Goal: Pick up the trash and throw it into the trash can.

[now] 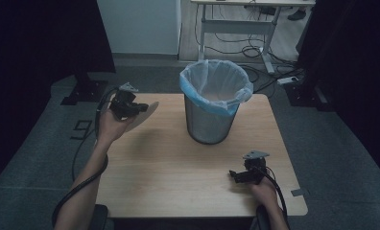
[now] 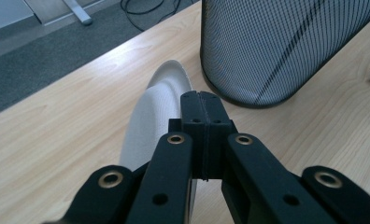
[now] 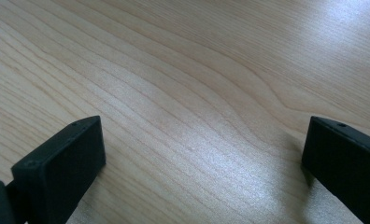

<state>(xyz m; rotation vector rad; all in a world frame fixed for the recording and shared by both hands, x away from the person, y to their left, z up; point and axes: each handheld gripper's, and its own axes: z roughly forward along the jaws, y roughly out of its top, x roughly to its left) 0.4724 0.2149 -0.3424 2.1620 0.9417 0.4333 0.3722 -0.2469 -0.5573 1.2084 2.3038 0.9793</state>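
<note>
We are working at a light wooden table (image 1: 178,177) standing on grey carpet, with a desk frame and loose cables at the far side of the room. A mesh wastebasket (image 1: 208,120) fitted with a blue-white liner (image 1: 216,81) is standing near the table's far edge. We are holding the left gripper (image 1: 139,106) above the far-left corner, its jaws clenched on the rim of a white paper plate (image 2: 150,116); the plate is tilting just left of the wastebasket, apart from it. We are resting the right gripper (image 1: 236,175) low over the near-right area, jaws spread wide over bare wood.
</note>
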